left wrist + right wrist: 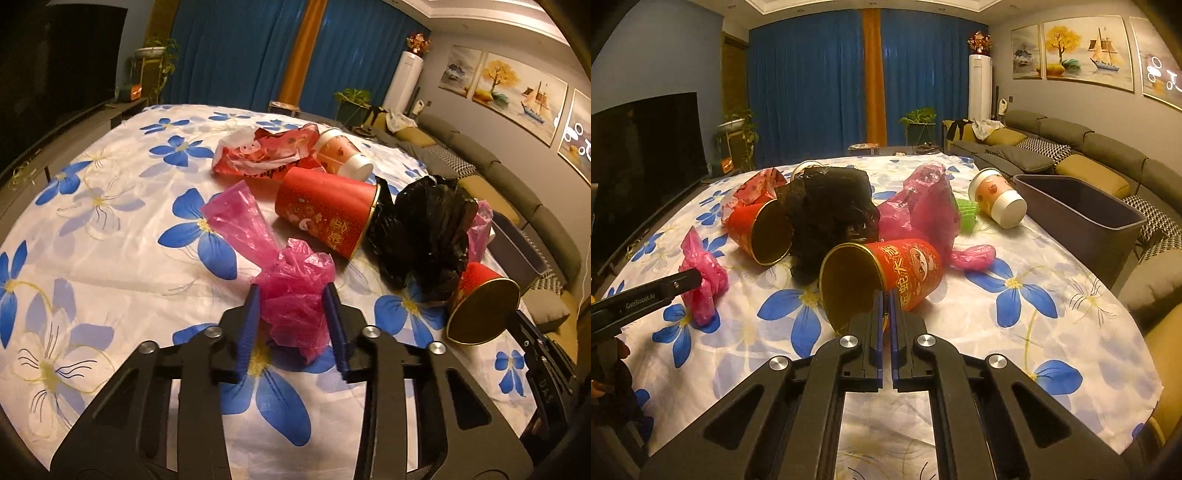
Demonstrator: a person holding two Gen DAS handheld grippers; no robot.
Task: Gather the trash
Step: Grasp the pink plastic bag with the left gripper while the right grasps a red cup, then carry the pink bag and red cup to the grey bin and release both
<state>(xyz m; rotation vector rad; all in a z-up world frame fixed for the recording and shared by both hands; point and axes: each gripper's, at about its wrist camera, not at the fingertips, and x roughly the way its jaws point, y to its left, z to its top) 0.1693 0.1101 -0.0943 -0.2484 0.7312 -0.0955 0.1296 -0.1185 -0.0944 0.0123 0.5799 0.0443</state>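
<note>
Right wrist: right hand-held gripper pinches red cup rim; left hand-held gripper clamps pink bag.

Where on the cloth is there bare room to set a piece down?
Bare tablecloth lies between the near red cup and the grey bin. More lies left of the pink bag in the left gripper's jaws. The middle is crowded: black bag, second red cup, bigger pink bag, white-lidded cup.

Hidden behind the black bag, upper centre: most of a white-rimmed cup. Cut off lower left: a hand.
</note>
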